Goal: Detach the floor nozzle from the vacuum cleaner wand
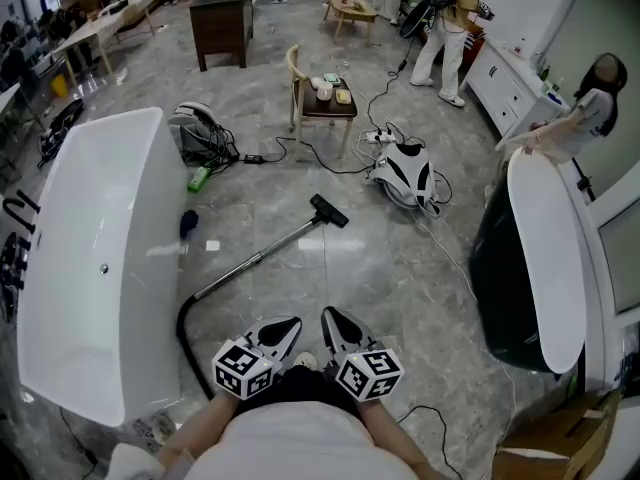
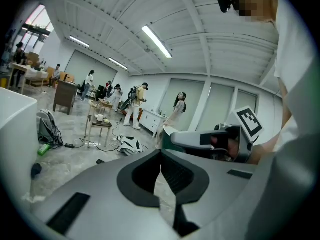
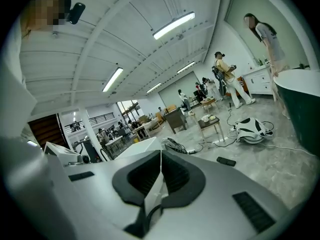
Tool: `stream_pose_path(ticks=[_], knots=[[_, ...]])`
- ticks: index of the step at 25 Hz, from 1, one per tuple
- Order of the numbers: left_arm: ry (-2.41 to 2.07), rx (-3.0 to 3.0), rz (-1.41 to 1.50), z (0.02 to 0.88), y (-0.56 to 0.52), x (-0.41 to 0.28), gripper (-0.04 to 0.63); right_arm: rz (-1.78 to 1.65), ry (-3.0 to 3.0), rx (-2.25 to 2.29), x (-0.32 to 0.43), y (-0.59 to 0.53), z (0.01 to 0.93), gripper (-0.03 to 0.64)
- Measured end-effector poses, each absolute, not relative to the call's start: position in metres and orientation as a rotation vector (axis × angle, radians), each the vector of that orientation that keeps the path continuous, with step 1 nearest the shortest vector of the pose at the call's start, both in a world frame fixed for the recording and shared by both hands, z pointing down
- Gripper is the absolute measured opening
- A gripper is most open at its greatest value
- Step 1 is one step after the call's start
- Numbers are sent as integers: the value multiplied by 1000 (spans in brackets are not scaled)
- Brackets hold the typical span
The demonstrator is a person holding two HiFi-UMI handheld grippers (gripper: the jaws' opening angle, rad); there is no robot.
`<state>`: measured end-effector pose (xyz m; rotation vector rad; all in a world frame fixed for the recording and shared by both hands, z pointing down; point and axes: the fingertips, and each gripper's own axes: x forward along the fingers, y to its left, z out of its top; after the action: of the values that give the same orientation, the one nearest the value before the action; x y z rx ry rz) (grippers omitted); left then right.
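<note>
The vacuum wand point(image 1: 262, 255), a thin metal tube, lies slanted on the grey floor. Its black floor nozzle point(image 1: 329, 210) is attached at the far end, and a black hose point(image 1: 184, 336) curves off the near end. The nozzle also shows as a small dark bar in the left gripper view point(image 2: 101, 161) and the right gripper view point(image 3: 226, 161). The white-and-black vacuum body point(image 1: 405, 175) lies beyond it. My left gripper point(image 1: 291, 322) and right gripper point(image 1: 329, 315) are held side by side close to my body, well short of the wand. Both are shut with nothing between the jaws.
A white bathtub point(image 1: 100, 258) stands at the left and a dark bathtub with a white rim point(image 1: 545, 258) at the right. A wooden chair point(image 1: 323, 103) with cups, floor cables point(image 1: 300, 153), a grey bag point(image 1: 195, 128) and a green bottle point(image 1: 199, 179) lie beyond. People stand farther back.
</note>
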<state>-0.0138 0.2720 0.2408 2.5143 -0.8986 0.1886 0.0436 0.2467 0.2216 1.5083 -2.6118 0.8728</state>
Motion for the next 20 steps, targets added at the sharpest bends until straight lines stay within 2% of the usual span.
stream_pose_path(ticks=[11,20], knots=[[-896,2485,118,239,233,8,11,1012,-2579,1594,83,221,228,17],[-818,2448,145,254,235,22,11,985,-2493,1682,102,226,236,17]])
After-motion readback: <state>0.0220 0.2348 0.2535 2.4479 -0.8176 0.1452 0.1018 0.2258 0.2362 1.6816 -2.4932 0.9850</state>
